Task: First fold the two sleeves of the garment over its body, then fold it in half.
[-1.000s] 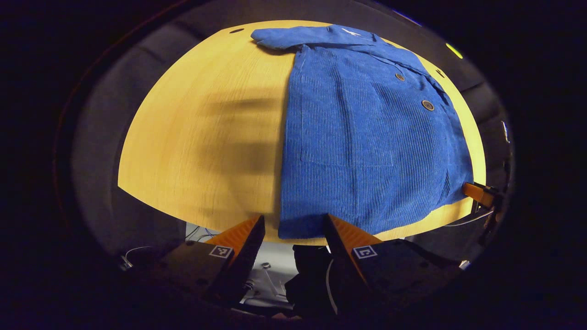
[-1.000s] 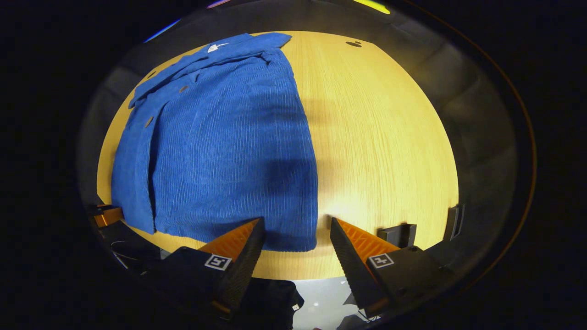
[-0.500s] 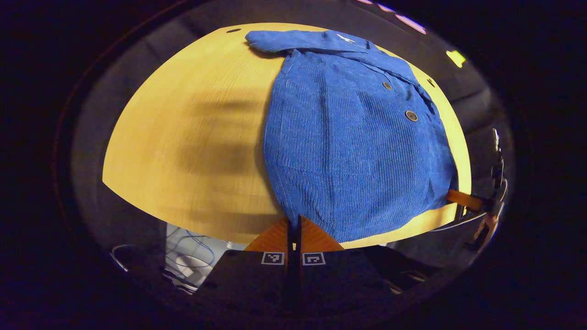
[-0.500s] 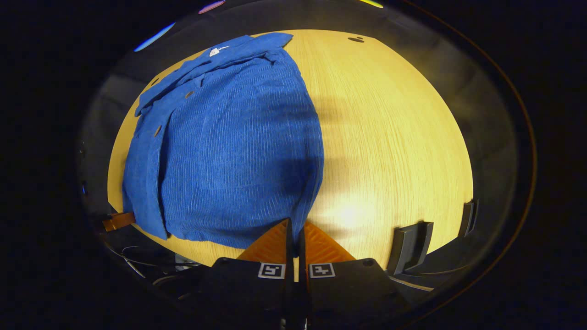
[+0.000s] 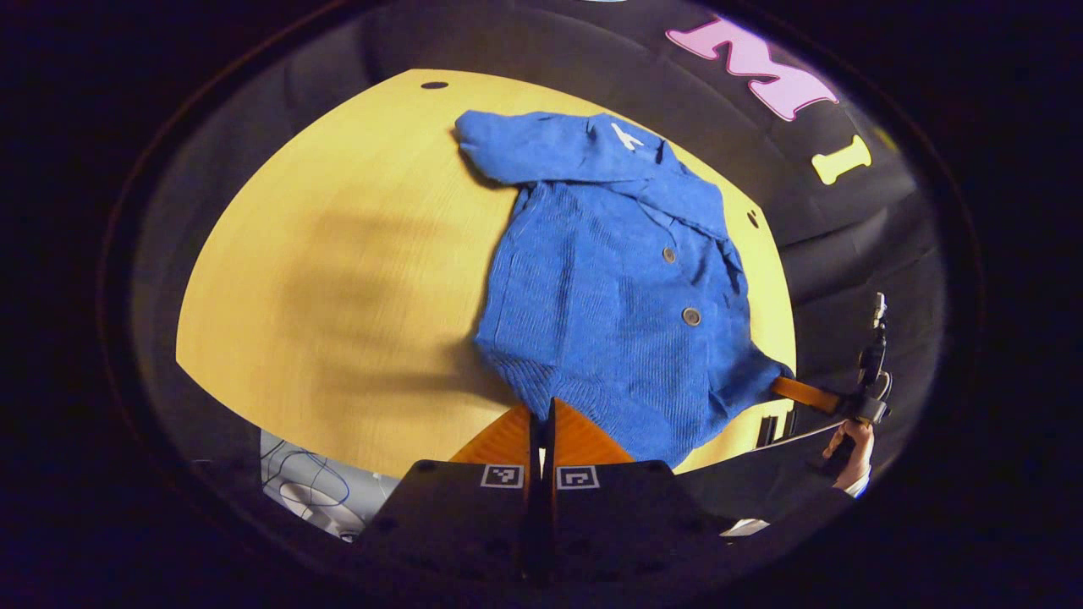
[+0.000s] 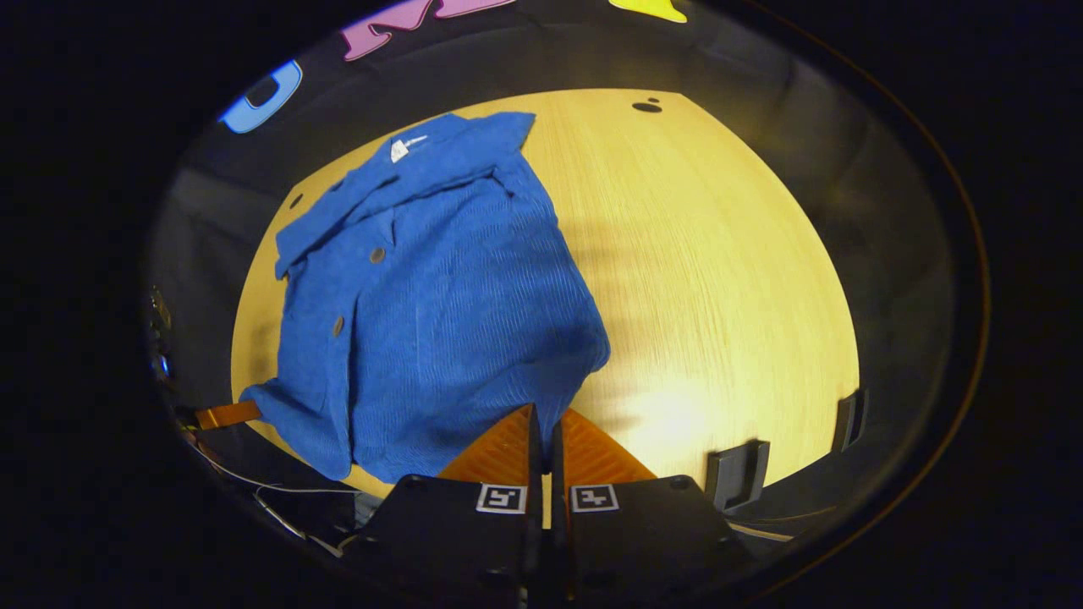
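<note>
A blue corduroy button-front shirt [image 5: 626,279] lies on a round wooden table [image 5: 338,279], collar toward the far edge, with both sleeves already folded in over its body. In the left gripper view the left gripper [image 5: 541,414] sits at the near hem, its two fingers pressed together with a corner of the hem pinched between them, and the cloth there rises off the tabletop in a gathered ridge. In the same view the other gripper appears at the right edge, gripping the opposite hem corner, with a hand [image 5: 850,444] behind it on the handle. In the right gripper view the right gripper [image 6: 546,419] likewise has its fingers closed tight on the near hem of the shirt [image 6: 440,288], whose lower edge is lifted and rumpled. Two brown buttons [image 5: 691,316] show along the placket, and a white label [image 6: 399,150] shows inside the collar. Two dark brackets [image 6: 736,474] stand at the table's [image 6: 719,279] near edge
</note>
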A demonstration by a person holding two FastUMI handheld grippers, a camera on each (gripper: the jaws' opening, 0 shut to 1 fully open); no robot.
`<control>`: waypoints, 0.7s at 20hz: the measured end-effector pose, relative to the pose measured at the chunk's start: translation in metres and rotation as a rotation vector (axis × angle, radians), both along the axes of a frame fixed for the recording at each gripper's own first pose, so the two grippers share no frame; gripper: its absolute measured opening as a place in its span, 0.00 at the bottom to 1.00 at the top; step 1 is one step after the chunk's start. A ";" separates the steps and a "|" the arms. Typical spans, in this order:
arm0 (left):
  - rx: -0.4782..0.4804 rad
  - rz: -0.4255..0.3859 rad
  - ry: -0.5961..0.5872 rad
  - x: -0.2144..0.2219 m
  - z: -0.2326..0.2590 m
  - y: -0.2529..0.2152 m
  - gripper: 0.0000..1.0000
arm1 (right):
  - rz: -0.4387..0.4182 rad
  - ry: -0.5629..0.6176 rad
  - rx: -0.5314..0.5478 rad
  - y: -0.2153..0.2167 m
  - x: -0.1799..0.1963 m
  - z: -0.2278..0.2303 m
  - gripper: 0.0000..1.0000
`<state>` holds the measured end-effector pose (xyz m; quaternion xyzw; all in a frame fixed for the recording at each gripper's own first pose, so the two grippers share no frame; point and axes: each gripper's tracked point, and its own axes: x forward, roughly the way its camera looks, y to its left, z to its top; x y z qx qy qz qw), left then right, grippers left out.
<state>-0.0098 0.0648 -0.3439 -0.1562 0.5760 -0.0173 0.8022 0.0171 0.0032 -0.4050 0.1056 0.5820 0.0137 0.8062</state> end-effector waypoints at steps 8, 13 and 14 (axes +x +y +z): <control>-0.031 -0.073 -0.170 0.096 0.082 0.015 0.00 | 0.011 -0.198 -0.012 0.020 0.103 0.092 0.05; 0.007 -0.073 -0.241 0.175 0.110 0.035 0.00 | -0.018 -0.329 -0.021 0.019 0.196 0.133 0.05; 0.003 -0.053 -0.245 0.194 0.114 0.037 0.00 | -0.025 -0.352 -0.008 0.020 0.221 0.138 0.05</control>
